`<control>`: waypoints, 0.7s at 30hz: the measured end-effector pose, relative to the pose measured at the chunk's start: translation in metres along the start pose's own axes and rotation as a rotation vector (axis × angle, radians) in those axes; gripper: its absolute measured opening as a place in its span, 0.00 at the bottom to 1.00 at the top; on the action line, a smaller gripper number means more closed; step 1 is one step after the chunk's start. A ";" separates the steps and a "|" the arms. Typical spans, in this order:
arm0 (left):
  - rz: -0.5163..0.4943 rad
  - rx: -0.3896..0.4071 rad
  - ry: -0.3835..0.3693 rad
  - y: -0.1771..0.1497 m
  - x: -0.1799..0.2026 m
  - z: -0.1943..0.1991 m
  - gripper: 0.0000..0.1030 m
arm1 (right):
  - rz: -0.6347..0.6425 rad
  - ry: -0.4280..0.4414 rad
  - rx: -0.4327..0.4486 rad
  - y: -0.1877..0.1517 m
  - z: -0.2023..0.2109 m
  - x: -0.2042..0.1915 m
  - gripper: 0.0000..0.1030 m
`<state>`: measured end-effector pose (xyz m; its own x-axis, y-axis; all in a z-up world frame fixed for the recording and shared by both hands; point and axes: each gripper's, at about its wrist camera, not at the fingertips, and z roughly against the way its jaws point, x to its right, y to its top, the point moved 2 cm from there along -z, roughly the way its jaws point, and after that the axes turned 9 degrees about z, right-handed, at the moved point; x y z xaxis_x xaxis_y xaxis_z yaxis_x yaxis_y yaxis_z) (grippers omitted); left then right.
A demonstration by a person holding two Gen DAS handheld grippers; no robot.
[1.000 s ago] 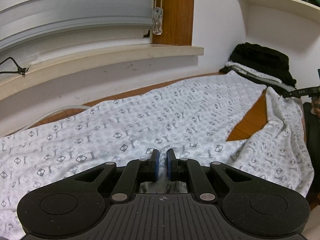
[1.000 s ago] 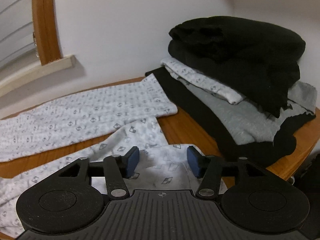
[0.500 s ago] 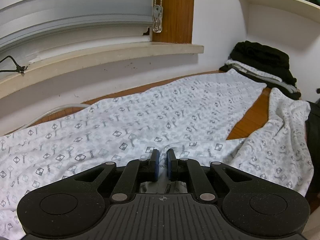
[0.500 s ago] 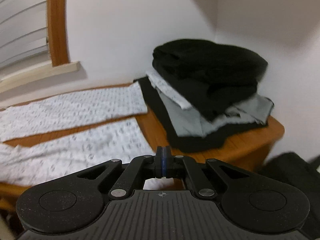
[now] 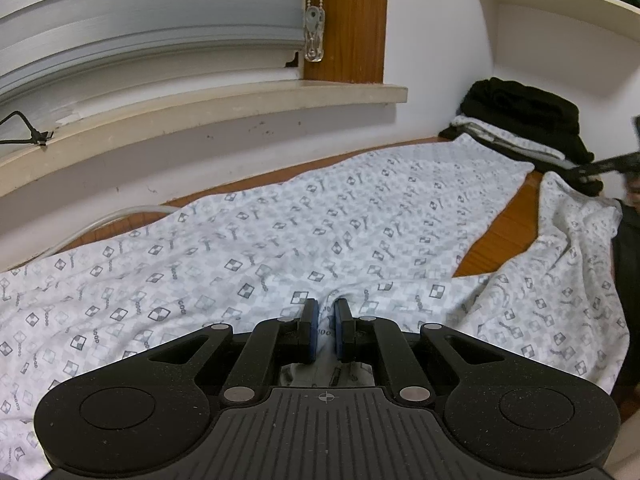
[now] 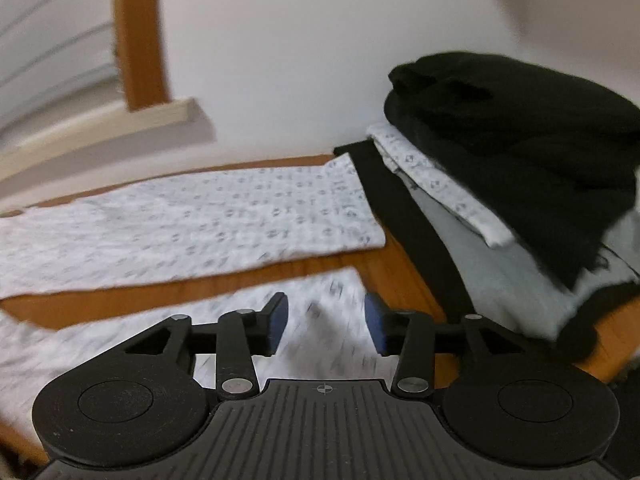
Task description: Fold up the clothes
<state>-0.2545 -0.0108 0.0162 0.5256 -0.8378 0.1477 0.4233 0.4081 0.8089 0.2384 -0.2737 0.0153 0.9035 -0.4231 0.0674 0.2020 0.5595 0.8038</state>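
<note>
Pyjama trousers soft printed cloth – table glossy wood

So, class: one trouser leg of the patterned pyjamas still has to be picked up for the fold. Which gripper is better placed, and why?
Right. The right gripper hovers over the near leg with jaws opening and nothing pinched, while the left gripper is shut on the patterned trousers at the crotch.

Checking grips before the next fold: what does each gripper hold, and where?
Left gripper pinches the patterned trousers at the crotch; right gripper, jaws opening, holds nothing.
</note>
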 end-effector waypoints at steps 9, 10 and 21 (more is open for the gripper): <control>0.004 0.004 -0.006 0.001 0.000 0.001 0.09 | -0.093 0.099 -0.056 0.005 -0.039 0.020 0.42; 0.005 0.007 -0.007 0.001 0.000 0.001 0.09 | -0.094 0.094 -0.047 0.005 -0.036 0.021 0.17; 0.039 0.164 -0.030 0.001 -0.002 0.029 0.06 | -0.184 -0.076 0.381 -0.019 0.078 0.039 0.04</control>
<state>-0.2762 -0.0187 0.0334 0.5156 -0.8342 0.1955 0.2756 0.3775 0.8840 0.2404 -0.3566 0.0490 0.8323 -0.5504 -0.0662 0.1907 0.1721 0.9664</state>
